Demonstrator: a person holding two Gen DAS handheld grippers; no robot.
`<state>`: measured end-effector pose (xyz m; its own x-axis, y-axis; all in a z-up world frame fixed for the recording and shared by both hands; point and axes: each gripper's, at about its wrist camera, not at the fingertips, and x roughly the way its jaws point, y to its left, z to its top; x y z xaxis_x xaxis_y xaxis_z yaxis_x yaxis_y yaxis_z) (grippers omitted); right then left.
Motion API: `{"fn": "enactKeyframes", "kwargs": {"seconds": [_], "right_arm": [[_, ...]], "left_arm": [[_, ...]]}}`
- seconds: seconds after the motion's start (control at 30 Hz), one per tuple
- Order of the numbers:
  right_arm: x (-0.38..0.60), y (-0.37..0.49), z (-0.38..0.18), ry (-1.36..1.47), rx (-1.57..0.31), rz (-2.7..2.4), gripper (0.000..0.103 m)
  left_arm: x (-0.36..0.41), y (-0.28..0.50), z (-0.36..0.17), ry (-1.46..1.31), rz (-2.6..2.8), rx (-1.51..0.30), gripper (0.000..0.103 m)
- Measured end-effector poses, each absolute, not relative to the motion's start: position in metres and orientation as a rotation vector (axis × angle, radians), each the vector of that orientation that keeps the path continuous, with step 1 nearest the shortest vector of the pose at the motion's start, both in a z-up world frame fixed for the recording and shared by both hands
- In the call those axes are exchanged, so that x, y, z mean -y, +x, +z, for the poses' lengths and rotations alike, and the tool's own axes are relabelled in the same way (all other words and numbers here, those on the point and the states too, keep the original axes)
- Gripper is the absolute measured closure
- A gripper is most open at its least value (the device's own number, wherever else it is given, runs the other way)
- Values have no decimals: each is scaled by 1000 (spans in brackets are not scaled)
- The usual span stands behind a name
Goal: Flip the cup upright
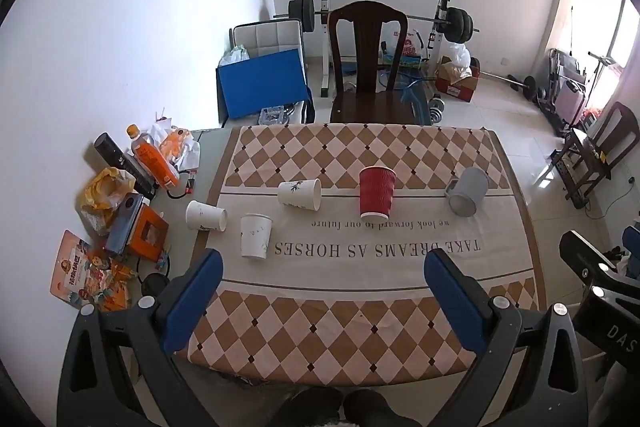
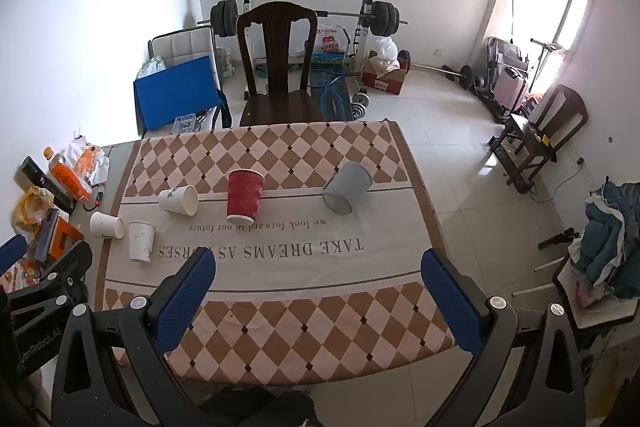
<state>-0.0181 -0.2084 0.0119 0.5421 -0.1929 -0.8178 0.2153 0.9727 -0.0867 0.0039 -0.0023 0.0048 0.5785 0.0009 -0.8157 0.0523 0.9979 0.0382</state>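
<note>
Several cups sit on the checked tablecloth (image 1: 360,311). A red ribbed cup (image 1: 376,191) (image 2: 245,196) stands upside down at the middle. A grey mug (image 1: 468,191) (image 2: 347,193) lies on its side at the right, mouth toward me. A white paper cup (image 1: 300,193) (image 2: 179,200) lies on its side left of the red one. Another white cup (image 1: 206,216) (image 2: 106,225) lies on its side at the cloth's left edge. A third white cup (image 1: 255,236) (image 2: 141,241) stands upside down. My left gripper (image 1: 323,261) and right gripper (image 2: 319,259) are open and empty, above the table's near edge.
Clutter lies on the table's left side: an orange bottle (image 1: 152,159), a yellow bag (image 1: 102,195), an orange box (image 1: 146,233), snack packets (image 1: 86,277). A dark wooden chair (image 1: 370,67) stands at the far edge. Weights and a blue box (image 1: 262,83) stand behind.
</note>
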Motion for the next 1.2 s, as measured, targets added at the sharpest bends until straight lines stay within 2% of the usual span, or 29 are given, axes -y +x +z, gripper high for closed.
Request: {"fn": "enactKeyframes", "kwargs": {"seconds": [1.2], "right_arm": [[211, -12, 20, 31, -962, -239, 0]], "left_arm": [[18, 9, 18, 69, -36, -948, 0]]}}
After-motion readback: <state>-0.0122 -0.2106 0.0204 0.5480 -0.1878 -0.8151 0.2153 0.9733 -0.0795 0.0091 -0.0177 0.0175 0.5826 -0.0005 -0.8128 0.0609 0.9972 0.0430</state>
